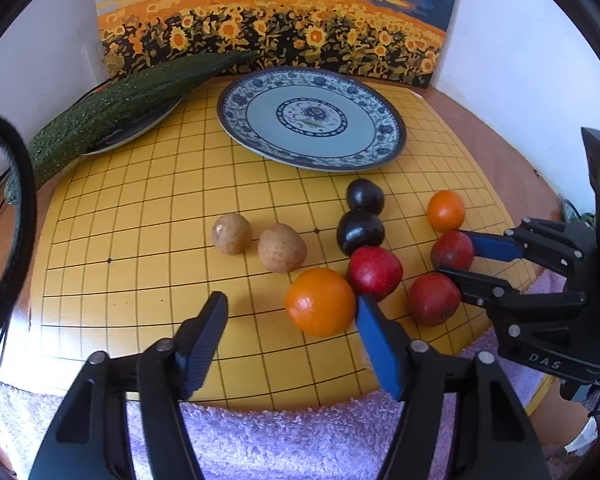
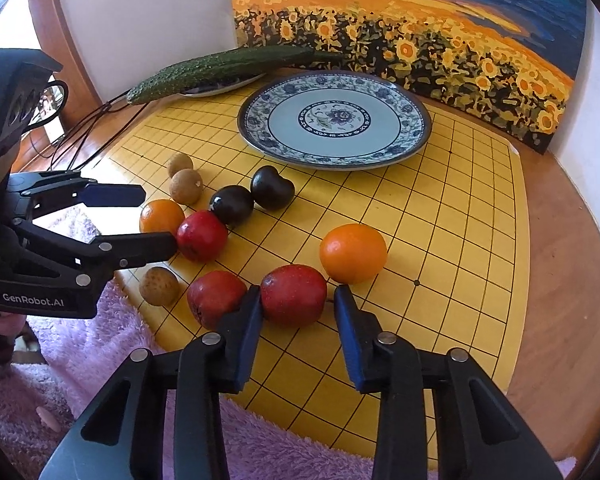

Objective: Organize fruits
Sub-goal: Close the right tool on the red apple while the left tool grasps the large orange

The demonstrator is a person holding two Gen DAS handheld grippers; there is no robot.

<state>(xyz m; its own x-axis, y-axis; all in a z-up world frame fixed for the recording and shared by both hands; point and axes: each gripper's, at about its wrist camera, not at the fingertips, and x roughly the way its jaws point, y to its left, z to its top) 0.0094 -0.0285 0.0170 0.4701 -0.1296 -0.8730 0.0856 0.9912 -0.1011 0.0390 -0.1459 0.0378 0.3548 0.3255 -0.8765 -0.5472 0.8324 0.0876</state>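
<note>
right gripper (image 2: 298,312): fingers spread around a round dark-red fruit (image 2: 293,294), just in front of the blue-patterned china plate (image 2: 414,142)
left gripper (image 1: 290,314): spread wide, big orange (image 1: 320,301) beside its right finger
risk: closing might nudge neighbouring red fruit, might roll

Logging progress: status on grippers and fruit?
Left gripper open. Right gripper open around red fruit, no grip. Blue-patterned plate unobstructed.
</note>
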